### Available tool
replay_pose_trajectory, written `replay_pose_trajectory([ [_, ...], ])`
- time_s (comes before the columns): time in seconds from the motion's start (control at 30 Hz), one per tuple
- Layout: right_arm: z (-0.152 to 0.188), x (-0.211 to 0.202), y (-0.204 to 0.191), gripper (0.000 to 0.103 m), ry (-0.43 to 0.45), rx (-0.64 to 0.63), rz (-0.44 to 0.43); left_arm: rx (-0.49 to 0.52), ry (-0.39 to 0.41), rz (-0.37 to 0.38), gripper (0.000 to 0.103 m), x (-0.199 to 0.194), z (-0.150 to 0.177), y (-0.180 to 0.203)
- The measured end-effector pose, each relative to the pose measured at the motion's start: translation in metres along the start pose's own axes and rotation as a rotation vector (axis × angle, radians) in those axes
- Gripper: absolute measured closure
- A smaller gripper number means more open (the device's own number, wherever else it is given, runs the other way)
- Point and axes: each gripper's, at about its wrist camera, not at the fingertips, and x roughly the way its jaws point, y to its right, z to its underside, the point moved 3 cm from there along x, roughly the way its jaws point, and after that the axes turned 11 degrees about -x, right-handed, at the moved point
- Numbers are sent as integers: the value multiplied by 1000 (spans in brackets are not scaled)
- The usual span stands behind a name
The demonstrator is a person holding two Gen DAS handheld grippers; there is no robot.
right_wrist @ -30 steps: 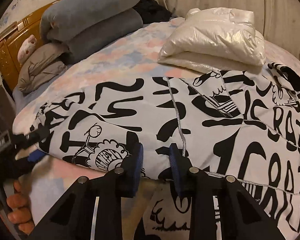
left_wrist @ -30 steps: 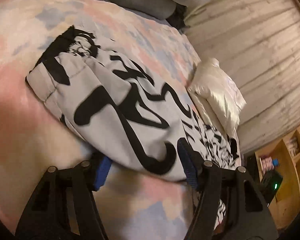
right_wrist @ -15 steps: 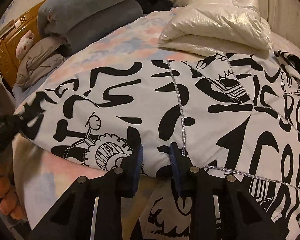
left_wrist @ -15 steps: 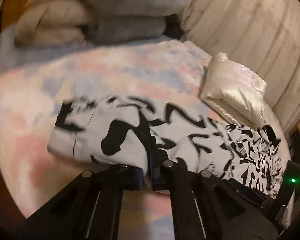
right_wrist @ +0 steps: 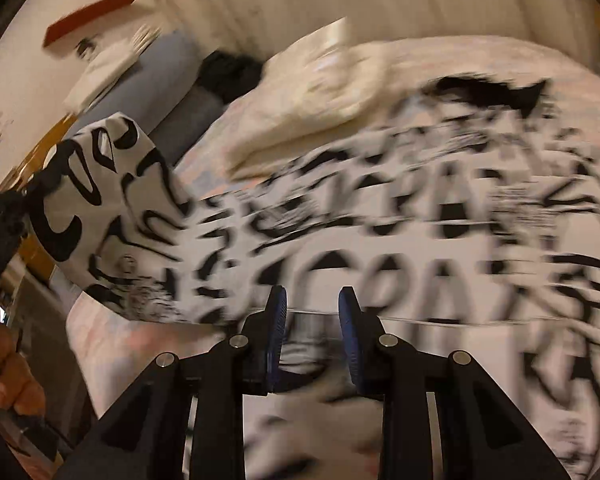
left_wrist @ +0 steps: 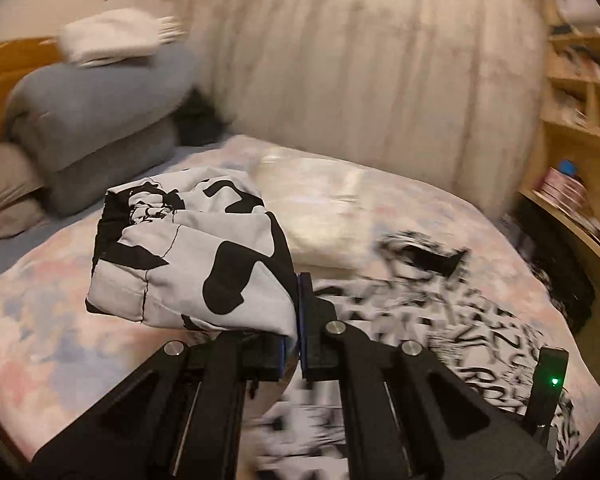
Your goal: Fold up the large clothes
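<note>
Your left tool (left_wrist: 296, 316) is clamped on the garment (left_wrist: 188, 264): its blue pads meet on a fold of the black-and-white printed cloth, and that gathered end hangs lifted just ahead of and to the left of the pads, clear of the bed (left_wrist: 40, 320). From there the rest of the garment trails down and to the right across the pastel bedspread, blurred, with its far end lying flat near the bed's right edge. Your right tool (right_wrist: 312, 312) stands at a narrow gap, and a thin edge of the garment (right_wrist: 380, 240) runs between its pads; the picture is too smeared to say for sure that the pads press on it. In the right wrist view the cloth spreads wide in front of that tool, over most of the bed, and rises at the left into a bunched peak where your left hand (right_wrist: 4, 364) holds the other tool. A cream folded jacket (left_wrist: 320, 200) lies on the bed beyond the garment, just beside it, and grey pillows (left_wrist: 100, 120) are stacked at the head.
</note>
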Motion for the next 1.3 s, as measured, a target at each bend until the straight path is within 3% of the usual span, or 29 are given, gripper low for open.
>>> replay_pose_trajectory([
  [0.17, 21, -59, 83, 75, 56, 91, 104, 88, -96, 96, 101, 36, 39, 101],
  [0.3, 43, -101, 143, 75, 71, 165, 166, 164, -235, 130, 101, 78, 95, 165],
  [0.43, 72, -122, 194, 75, 52, 243, 201, 235, -372, 125, 100, 113, 157, 197],
  [0.6, 97, -128, 226, 75, 29, 290, 202, 258, -533, 100, 99, 135, 223, 194],
  [0.67, 102, -127, 231, 75, 22, 292, 199, 217, -572, 128, 91, 138, 228, 188],
  [0.73, 99, -123, 226, 75, 19, 292, 194, 172, -601, 182, 66, 135, 222, 181],
  [0.83, 91, -116, 217, 75, 16, 287, 183, 107, -630, 287, 47, 122, 207, 170],
  [0.93, 86, -114, 208, 71, 21, 272, 182, 73, -645, 328, 45, 105, 192, 155],
  [1.07, 79, -114, 194, 66, 28, 236, 167, 55, -630, 313, 45, 84, 176, 132],
  [1.23, 65, -106, 161, 60, 9, 126, 122, 10, -555, 190, 45, 65, 157, 87],
  [1.3, 58, -101, 140, 44, 2, 49, 120, -28, -539, 137, 45, 62, 151, 66],
])
